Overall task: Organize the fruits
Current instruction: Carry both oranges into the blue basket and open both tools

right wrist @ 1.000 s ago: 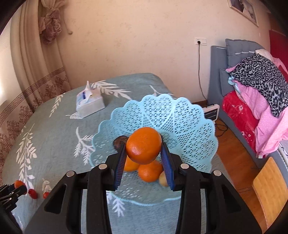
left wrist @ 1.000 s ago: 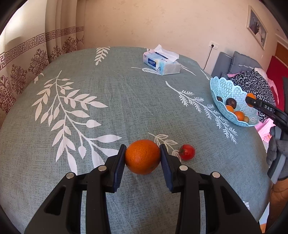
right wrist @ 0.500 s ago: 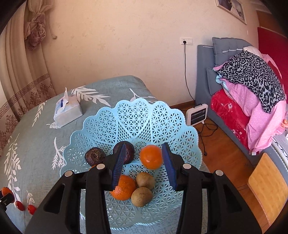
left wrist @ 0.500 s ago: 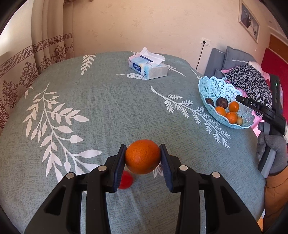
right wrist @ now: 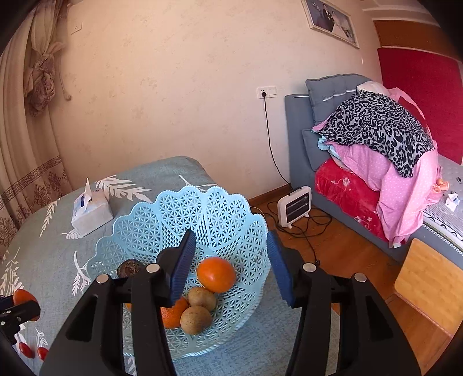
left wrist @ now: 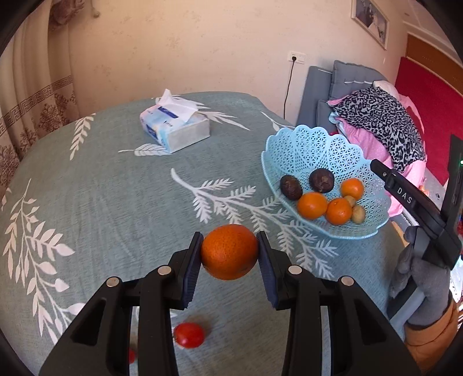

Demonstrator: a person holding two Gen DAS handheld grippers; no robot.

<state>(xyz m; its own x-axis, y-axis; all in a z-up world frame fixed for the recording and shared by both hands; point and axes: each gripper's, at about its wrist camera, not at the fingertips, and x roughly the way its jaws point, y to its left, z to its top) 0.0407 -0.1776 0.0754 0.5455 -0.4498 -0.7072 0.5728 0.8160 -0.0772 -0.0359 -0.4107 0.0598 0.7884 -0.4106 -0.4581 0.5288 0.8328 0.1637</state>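
The left gripper's (left wrist: 229, 254) arms cover a wide strip of the tablecloth (left wrist: 115, 188) at the bottom of the left wrist view. A red cherry tomato (left wrist: 189, 335) there is smeared with blur, and a second one (left wrist: 131, 355) peeks out as a mere sliver beside the black arm. In the right wrist view, the right gripper's (right wrist: 228, 269) near finger (right wrist: 181, 266) hides most of a dark fruit (right wrist: 128, 267) and part of an orange (right wrist: 173, 315) in the blue basket (right wrist: 202, 208). At the left edge, the other orange (right wrist: 21, 296) shows only partly behind black plastic. The framed picture (right wrist: 332, 21) is cut by the top edge; its subject is too small to tell.
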